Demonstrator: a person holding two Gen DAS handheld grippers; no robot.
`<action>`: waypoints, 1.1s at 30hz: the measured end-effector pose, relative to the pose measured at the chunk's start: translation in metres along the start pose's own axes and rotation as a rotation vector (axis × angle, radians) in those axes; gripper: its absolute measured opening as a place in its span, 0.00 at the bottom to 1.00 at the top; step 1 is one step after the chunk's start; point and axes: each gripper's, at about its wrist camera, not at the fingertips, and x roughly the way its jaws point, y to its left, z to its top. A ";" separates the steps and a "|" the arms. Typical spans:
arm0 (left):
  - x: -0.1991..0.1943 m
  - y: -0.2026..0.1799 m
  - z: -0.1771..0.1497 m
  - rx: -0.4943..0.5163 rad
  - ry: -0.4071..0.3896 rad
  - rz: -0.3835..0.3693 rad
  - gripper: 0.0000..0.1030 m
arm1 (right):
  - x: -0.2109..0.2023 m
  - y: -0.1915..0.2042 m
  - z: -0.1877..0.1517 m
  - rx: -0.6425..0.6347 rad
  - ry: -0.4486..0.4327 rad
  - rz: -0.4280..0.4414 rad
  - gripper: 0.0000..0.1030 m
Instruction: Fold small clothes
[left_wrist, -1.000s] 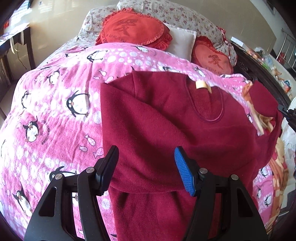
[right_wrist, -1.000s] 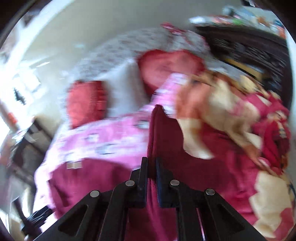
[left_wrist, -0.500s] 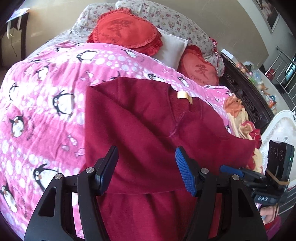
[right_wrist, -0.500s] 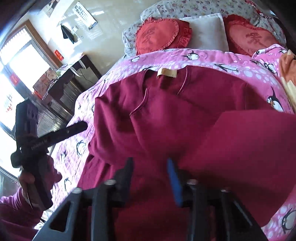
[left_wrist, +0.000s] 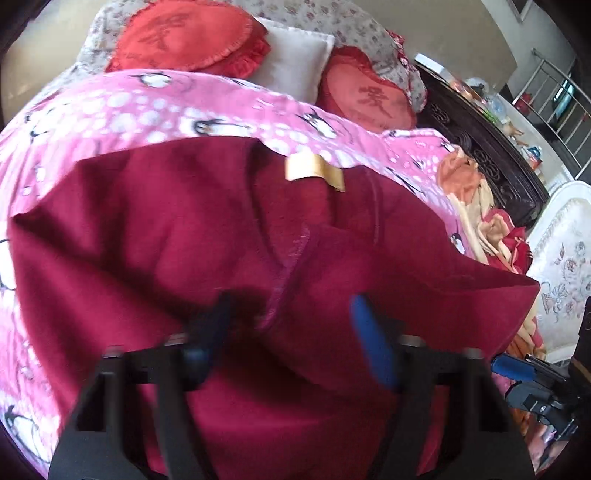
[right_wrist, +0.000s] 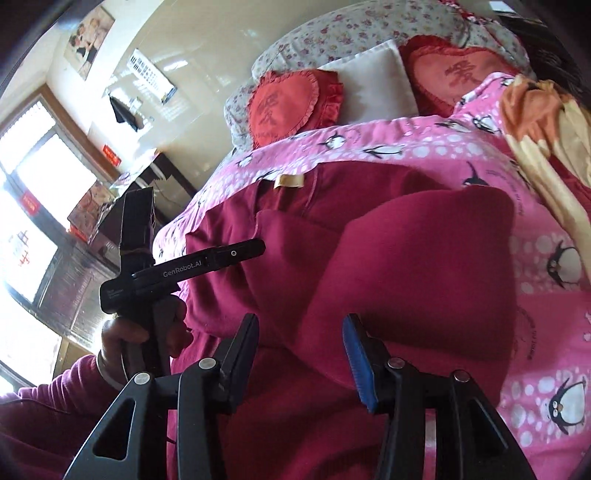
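A dark red fleece top (left_wrist: 207, 236) lies on the pink penguin blanket (left_wrist: 122, 107), its tan neck label (left_wrist: 314, 170) up. Both sleeves are folded across the body; the right one (right_wrist: 417, 266) lies over the chest. My left gripper (left_wrist: 291, 328) is open and empty just above the lower chest. My right gripper (right_wrist: 299, 347) is open and empty over the top's lower part (right_wrist: 295, 424). The left gripper also shows in the right wrist view (right_wrist: 243, 251), held over the top's left edge.
Red heart cushions (left_wrist: 188, 33) and a white pillow (left_wrist: 291, 70) lie at the bed's head. An orange-and-red blanket (left_wrist: 480, 206) is bunched at the right bed edge by a dark carved frame (left_wrist: 491, 162). A desk (right_wrist: 110, 229) and windows lie to the left.
The right gripper brought the right sleeve across the top, opened and let it go. The left gripper stayed open and moved closer over the chest.
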 end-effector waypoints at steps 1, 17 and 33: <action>0.003 -0.001 0.001 0.011 0.008 0.020 0.29 | -0.002 -0.004 0.000 0.012 -0.008 -0.001 0.44; -0.129 0.058 -0.015 -0.034 -0.256 0.158 0.12 | -0.045 -0.025 0.017 0.057 -0.137 -0.108 0.44; -0.078 0.078 -0.044 -0.081 -0.157 0.193 0.12 | 0.031 -0.096 0.046 0.243 -0.038 -0.116 0.36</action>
